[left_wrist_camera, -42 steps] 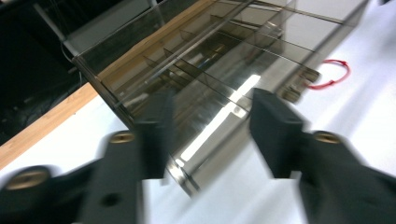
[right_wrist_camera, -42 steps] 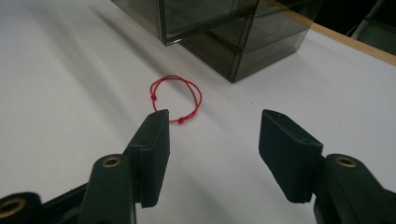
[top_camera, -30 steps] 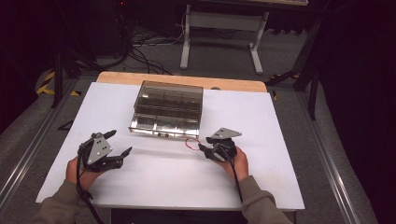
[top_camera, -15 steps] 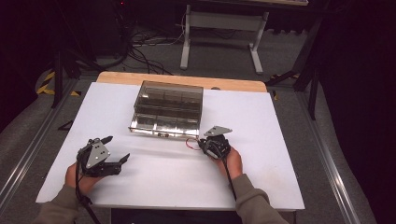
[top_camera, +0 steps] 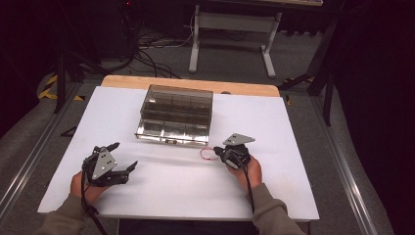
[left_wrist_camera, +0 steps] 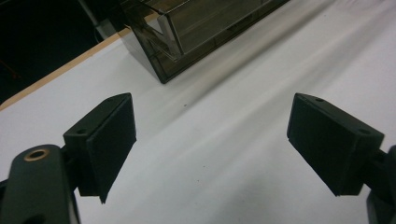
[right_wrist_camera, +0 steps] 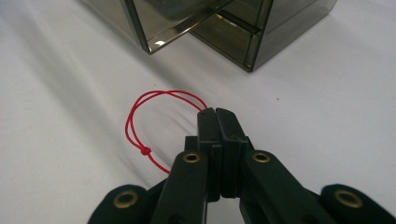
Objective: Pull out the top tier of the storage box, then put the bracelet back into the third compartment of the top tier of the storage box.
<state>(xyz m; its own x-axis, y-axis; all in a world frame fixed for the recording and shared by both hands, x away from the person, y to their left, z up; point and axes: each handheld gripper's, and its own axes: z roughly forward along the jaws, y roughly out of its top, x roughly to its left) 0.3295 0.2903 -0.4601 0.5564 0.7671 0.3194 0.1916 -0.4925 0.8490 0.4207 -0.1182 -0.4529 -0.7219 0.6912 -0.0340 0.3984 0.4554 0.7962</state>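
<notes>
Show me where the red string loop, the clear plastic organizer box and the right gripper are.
red string loop (right_wrist_camera: pixel 140 105): right gripper view, on the top arc of the loop.
clear plastic organizer box (top_camera: pixel 176 115): high view, on the middle of its lid.
right gripper (right_wrist_camera: pixel 217 114): right gripper view, where the closed jaw tips meet on the string.

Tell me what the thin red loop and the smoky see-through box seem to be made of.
The thin red loop looks like matte cord or string: it is limp and has a small knot. The right gripper is shut on it. The smoky see-through box appears to be glossy tinted hard plastic, perhaps acrylic: inner dividers show through and its edges catch glare.
</notes>
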